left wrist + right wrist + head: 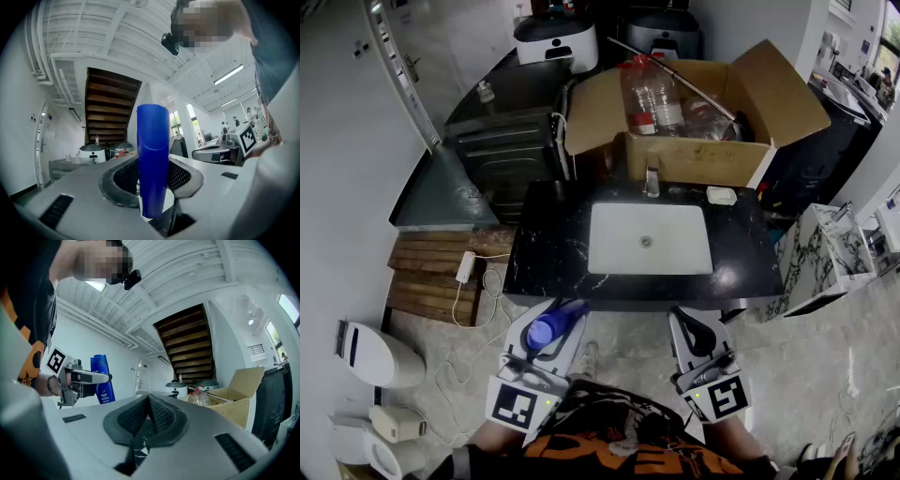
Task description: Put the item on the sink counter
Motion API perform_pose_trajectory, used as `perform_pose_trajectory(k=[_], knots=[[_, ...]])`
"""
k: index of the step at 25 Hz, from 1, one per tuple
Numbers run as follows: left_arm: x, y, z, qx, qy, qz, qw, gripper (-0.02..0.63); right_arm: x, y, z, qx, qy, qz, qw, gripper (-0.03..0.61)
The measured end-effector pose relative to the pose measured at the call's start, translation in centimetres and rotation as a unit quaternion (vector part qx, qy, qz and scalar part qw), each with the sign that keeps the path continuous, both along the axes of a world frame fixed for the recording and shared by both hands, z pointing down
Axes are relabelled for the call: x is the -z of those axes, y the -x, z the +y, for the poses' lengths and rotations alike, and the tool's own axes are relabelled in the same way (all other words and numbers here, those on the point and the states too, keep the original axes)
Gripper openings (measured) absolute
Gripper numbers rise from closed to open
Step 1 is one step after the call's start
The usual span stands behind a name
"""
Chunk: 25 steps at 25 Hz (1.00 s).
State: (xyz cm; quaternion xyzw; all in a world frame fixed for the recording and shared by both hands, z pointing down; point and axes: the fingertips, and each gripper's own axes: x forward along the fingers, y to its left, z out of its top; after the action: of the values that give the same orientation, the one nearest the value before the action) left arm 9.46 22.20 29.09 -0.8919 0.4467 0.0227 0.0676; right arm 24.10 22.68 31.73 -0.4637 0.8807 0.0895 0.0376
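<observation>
**Q:** Holding what, at this instant?

**A:** The left tongs were clamped on the blue bottle, with a pad pressed to each flank. The right tongs were together, with nothing between them.

**Q:** Where did the bottle lie relative to the desk?

**A:** It was off the desk, carried in the air just short of the near edge, toward the near-left corner. Its long axis ran along the jaws and pointed at that edge. Bare dark top lay beyond, left of the basin. The left tongs were the nearer pair.

**Q:** What was unclear?

**A:** The bottle's lower end was buried between the jaws. Which end carried the cap could not be told.
</observation>
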Motion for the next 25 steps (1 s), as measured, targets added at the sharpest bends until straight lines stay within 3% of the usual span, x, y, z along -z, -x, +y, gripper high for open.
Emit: perform_pose_trajectory(k=[10, 14, 21, 25], knots=[[-0.8, 0.2, 0.6, 0.016, 0.006, 0.002, 0.9998, 0.160, -0.9, -0.1, 0.5, 0.013, 0.008, -0.002, 1.000, 0.014], [-1.5, 0.6, -0.4, 0.020, 0.013, 0.008, 0.9997, 0.161, -1.2, 0.2, -0.2, 0.031, 0.021, -0.041, 0.998, 0.020], [-2.4, 2.4, -5.9, 0.025, 0.012, 0.010, 0.9996, 0.161, -2.3, 2.5, -4.3, 0.049, 0.037, -0.021, 0.998, 0.054], [-2.6, 4.3, -10.5, 0.034, 0.017, 0.013, 0.9992, 0.161, -1.9, 4.6, -8.5, 0.051, 0.050, -0.037, 0.997, 0.054]])
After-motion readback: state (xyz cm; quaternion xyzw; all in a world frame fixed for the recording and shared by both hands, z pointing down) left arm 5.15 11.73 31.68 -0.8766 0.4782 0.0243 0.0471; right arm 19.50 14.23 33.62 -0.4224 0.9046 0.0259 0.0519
